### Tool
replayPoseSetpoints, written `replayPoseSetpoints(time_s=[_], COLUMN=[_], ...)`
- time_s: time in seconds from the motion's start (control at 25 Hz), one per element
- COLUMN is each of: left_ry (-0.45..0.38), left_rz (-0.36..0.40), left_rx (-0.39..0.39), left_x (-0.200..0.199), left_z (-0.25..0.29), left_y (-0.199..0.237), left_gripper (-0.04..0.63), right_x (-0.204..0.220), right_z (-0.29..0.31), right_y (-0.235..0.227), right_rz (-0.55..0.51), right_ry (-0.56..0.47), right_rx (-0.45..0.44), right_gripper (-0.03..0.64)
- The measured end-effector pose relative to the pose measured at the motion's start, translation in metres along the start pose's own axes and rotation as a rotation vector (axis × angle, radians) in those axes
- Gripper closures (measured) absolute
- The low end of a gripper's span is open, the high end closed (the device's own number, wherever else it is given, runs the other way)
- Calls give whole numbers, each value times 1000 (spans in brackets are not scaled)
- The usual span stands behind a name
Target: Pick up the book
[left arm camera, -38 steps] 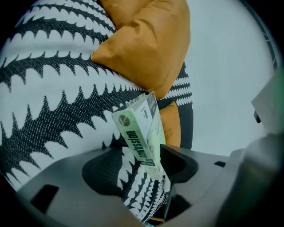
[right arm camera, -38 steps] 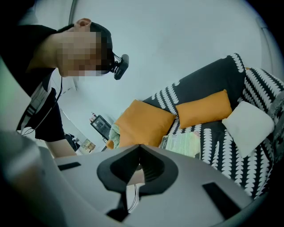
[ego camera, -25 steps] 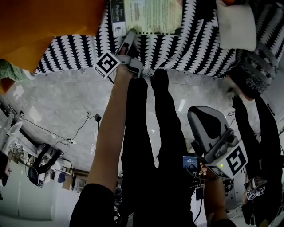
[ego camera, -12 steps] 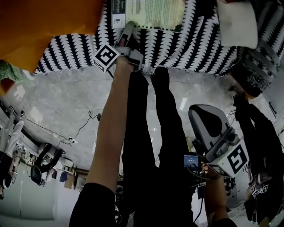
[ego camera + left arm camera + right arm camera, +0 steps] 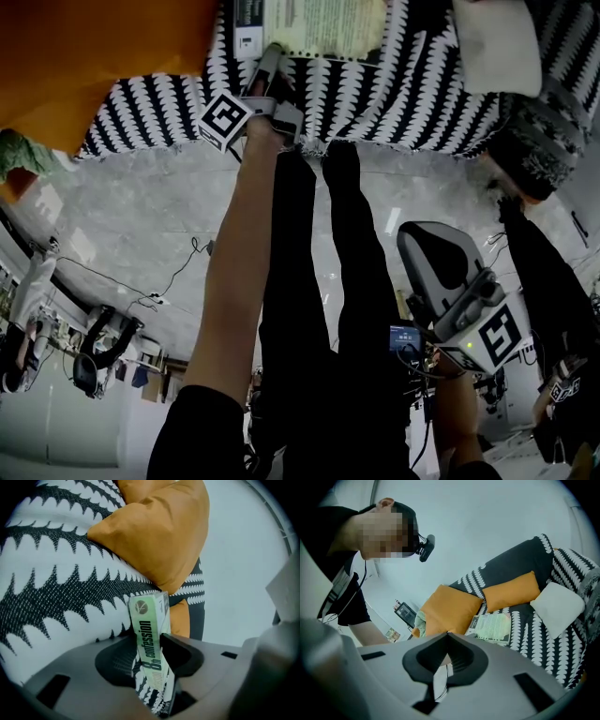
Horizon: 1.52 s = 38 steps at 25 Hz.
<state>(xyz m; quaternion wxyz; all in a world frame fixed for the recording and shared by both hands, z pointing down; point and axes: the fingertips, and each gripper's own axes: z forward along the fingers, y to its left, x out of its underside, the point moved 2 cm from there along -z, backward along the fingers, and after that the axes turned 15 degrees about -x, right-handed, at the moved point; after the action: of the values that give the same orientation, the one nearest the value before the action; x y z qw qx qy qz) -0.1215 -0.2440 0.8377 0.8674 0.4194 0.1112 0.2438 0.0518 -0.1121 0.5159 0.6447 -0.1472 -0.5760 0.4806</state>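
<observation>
The book [image 5: 323,28] is lying on the sofa [image 5: 422,103] at twelve o'clock. The left gripper [image 5: 270,67], jaws just closing, is clamping its near edge. The right gripper [image 5: 447,637] is hanging pinched together at five o'clock.

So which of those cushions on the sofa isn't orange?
The white cushion at the right end of the sofa in the right gripper view; the big orange cushion and smaller orange cushion lie left of it.
</observation>
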Motion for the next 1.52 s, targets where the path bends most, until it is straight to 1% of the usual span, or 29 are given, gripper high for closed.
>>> replayPoseSetpoints(time_s=[0.12, 0.28, 0.4, 0.52, 0.68, 0.76, 0.92, 1.28, 1.52], left_ry=[-4, -4, -5, -15, -11, -13, -4, -4, 2], left_rz=[-2, -2, 4, 16, -20, -11, -81, -91, -85], left_rx=[8, 34, 45, 58, 89, 92, 144, 203, 266], left_x=[3, 4, 9, 8, 12, 13, 15, 20, 18], left_z=[-4, -10, -13, -17, -23, -23, -21, -38, -64], left_y=[-1, -14, -15, -23, -36, -37, -53, -78, -134], left_gripper=[419, 426, 430, 433, 433, 434, 434, 434, 434], right_x=[4, 1, 6, 1, -6, -7, -12, -13, -39], right_z=[-4, -7, -9, -10, -14, -16, -16, -25, -37], right_y=[2, 6, 6, 8, 15, 13, 11, 19, 40], right_rz=[3, 2, 3, -3, -10, -13, -17, -36, -67], right_ry=[-10, -19, -23, -29, -34, -39, -43, -70, -110], right_rx=[1, 3, -3, -8, -7, -7, -6, -5, 5], right_gripper=[600, 600, 600, 600, 600, 600, 600, 600, 600])
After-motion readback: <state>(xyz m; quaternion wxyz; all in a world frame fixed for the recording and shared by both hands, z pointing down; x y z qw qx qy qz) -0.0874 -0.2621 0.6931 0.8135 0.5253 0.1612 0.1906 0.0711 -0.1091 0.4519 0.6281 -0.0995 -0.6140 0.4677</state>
